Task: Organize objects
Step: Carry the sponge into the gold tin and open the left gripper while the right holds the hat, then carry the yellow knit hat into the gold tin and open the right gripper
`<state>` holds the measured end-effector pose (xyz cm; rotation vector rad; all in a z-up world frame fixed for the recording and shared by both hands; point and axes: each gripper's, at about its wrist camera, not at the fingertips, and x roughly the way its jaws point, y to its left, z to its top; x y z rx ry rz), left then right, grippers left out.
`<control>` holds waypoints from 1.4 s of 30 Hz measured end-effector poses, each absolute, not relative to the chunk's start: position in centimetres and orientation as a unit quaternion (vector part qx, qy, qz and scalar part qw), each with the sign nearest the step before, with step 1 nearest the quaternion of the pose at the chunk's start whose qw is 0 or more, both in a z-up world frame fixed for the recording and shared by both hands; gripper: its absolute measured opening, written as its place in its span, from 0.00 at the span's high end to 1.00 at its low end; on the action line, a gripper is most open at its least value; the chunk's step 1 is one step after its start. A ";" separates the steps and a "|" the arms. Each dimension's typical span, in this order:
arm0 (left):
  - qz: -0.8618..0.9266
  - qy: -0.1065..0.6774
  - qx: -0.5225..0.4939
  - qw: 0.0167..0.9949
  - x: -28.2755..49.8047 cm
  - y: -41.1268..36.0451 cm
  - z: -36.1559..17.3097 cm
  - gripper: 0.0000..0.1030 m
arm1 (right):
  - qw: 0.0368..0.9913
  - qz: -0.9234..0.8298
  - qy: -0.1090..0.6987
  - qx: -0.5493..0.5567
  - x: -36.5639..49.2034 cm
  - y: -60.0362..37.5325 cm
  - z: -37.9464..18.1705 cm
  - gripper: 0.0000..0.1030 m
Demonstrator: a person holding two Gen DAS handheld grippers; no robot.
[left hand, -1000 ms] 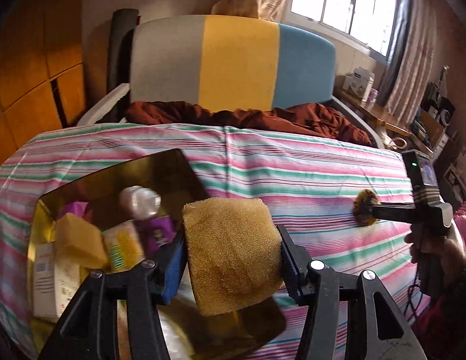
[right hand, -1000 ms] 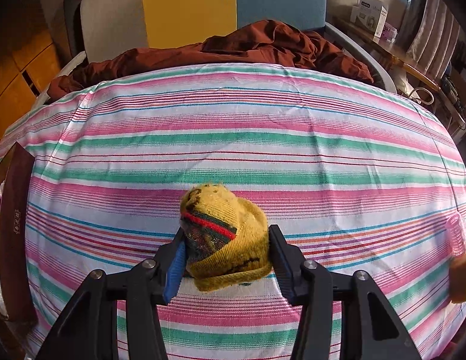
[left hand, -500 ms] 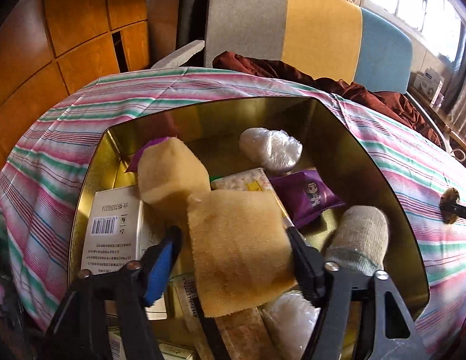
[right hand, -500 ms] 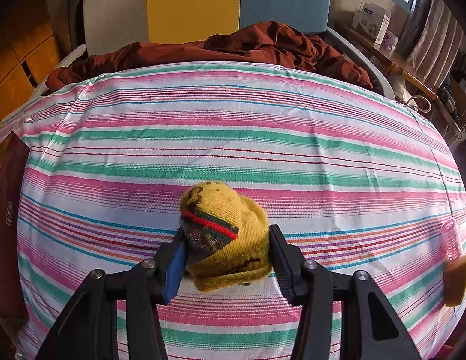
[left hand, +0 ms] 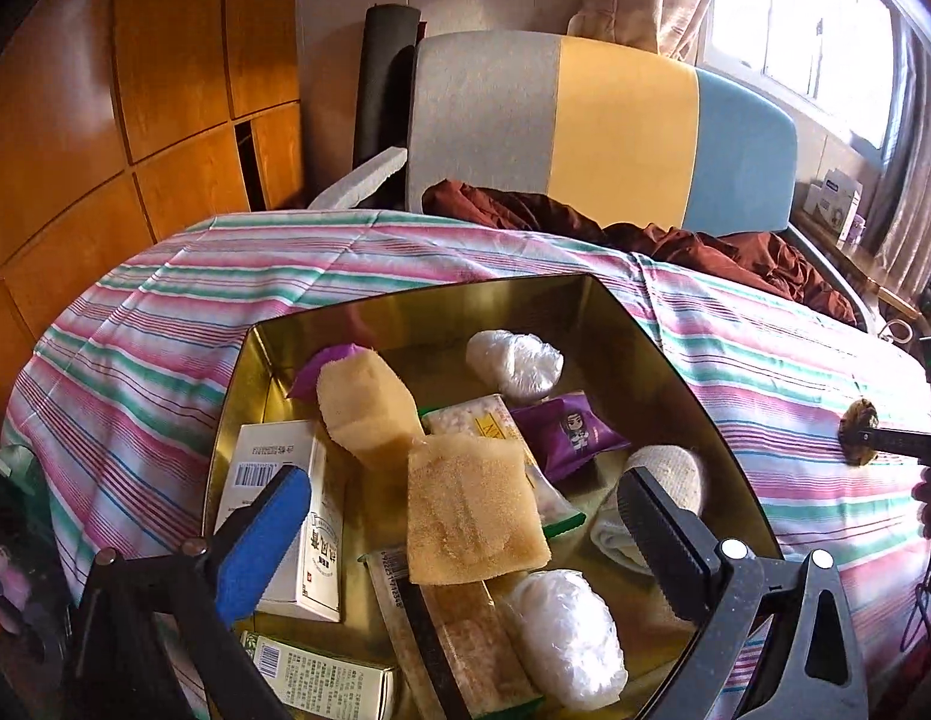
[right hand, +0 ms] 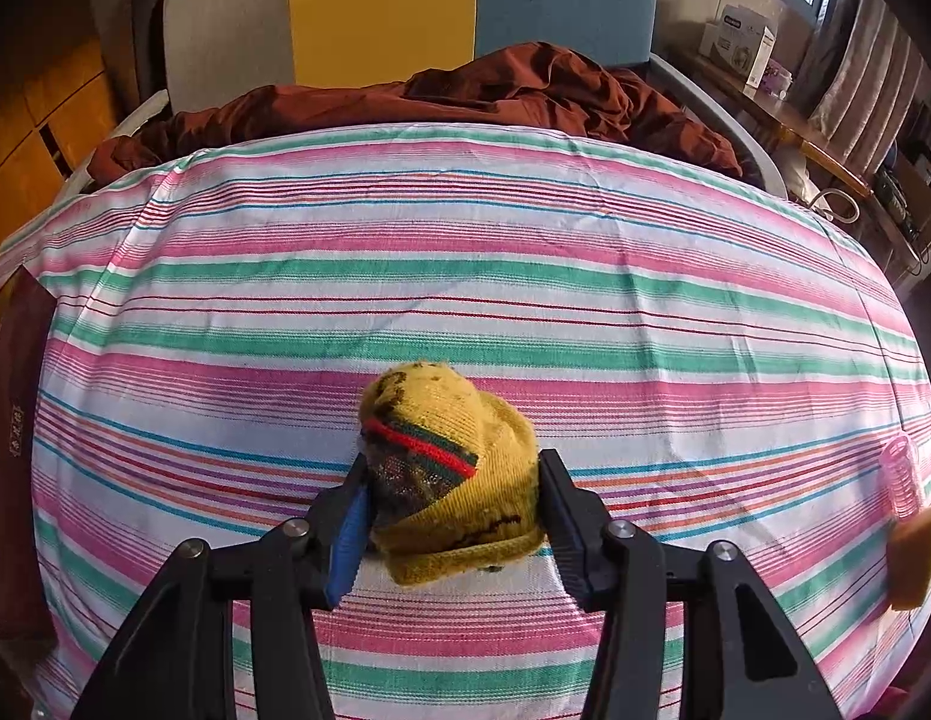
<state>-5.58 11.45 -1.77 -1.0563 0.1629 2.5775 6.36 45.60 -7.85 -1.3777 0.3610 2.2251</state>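
Observation:
My left gripper [left hand: 465, 534] is open above a gold tin box [left hand: 645, 324] on the striped bed. A tan sponge [left hand: 471, 516] lies loose between its spread fingers, on top of the packets in the box. A second tan sponge [left hand: 363, 408], white wrapped bundles [left hand: 513, 363], a purple packet [left hand: 570, 432], a grey sock roll [left hand: 669, 474] and white cartons [left hand: 267, 468] also lie in the box. My right gripper [right hand: 450, 516] is shut on a rolled yellow sock [right hand: 453, 468] with red and green stripes, held just above the bedsheet; it also shows far right in the left wrist view [left hand: 858, 429].
The striped sheet [right hand: 465, 276] covers the bed. A brown blanket [right hand: 495, 96] and a grey, yellow and blue headboard [left hand: 585, 120] lie beyond. A pink hair roller [right hand: 903, 474] and a tan sponge piece [right hand: 912, 558] sit at the right edge. Wooden cabinets [left hand: 105, 120] stand left.
My left gripper has opened and let go of the tan sponge, which now lies in the box. It has also pulled back a little. The right gripper still holds the sock in place.

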 end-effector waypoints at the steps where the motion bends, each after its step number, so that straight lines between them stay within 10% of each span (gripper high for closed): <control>1: 0.911 0.057 -0.369 0.175 -5.3 11.4 -1.6 0.00 | 0.247 0.816 0.131 -0.505 6.4 45.5 -7.8 0.49; 21: 0.918 0.038 -0.355 0.170 -2.9 7.9 -0.3 0.00 | 0.224 0.823 0.139 -0.503 7.1 42.3 -6.4 0.53; 42: 0.929 -0.011 -0.339 0.148 -2.7 2.6 1.0 0.00 | -0.078 0.873 0.022 -0.481 1.7 16.0 -2.5 0.50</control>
